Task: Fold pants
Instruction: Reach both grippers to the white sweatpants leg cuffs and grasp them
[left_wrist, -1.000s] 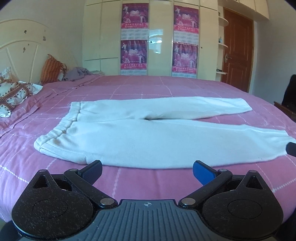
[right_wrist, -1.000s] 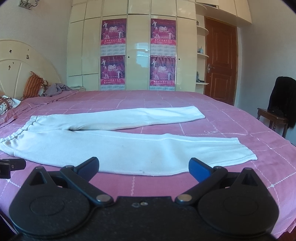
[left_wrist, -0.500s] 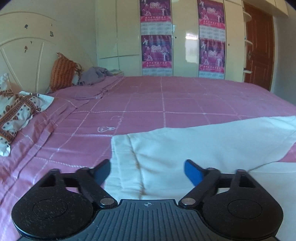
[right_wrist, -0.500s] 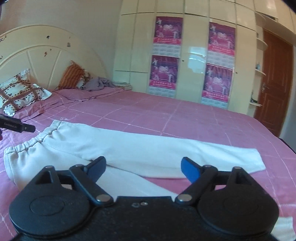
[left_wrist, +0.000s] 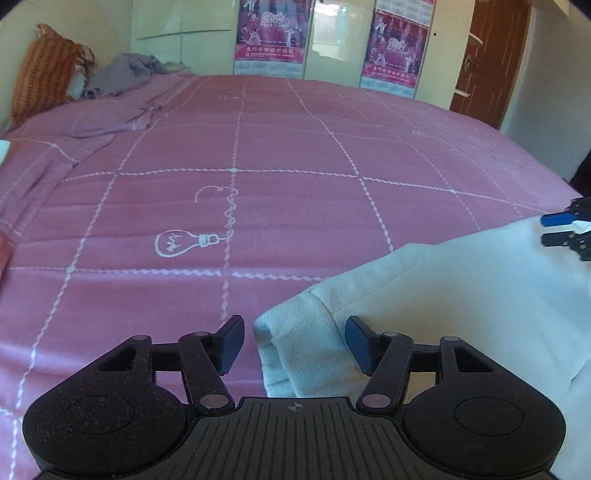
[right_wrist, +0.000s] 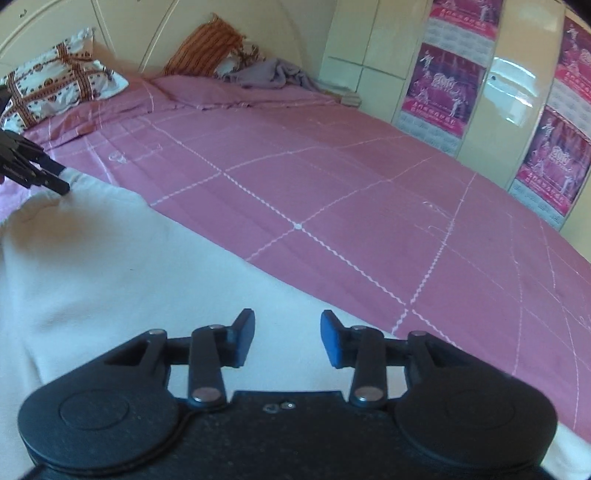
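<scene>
both half-closed jaws apart around white pants (left_wrist: 461, 280), apparently no grip yet

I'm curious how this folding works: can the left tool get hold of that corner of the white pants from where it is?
Probably yes. The left tool already has the corner of the white pants between its open fingers, with only the pink bedspread around it and nothing in the way. The pads do not seem to press on it yet.

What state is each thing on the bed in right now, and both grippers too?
Pants: spread on the bed, not yet folded, corner between the left fingers.
Left gripper: partly open around the pants corner, pads not pressing.
Right gripper: partly open over the pants; jaws have just been closing.
Bedspread: spread out, rumpled near the pillows.
Grey cloth: crumpled in a heap.
</scene>
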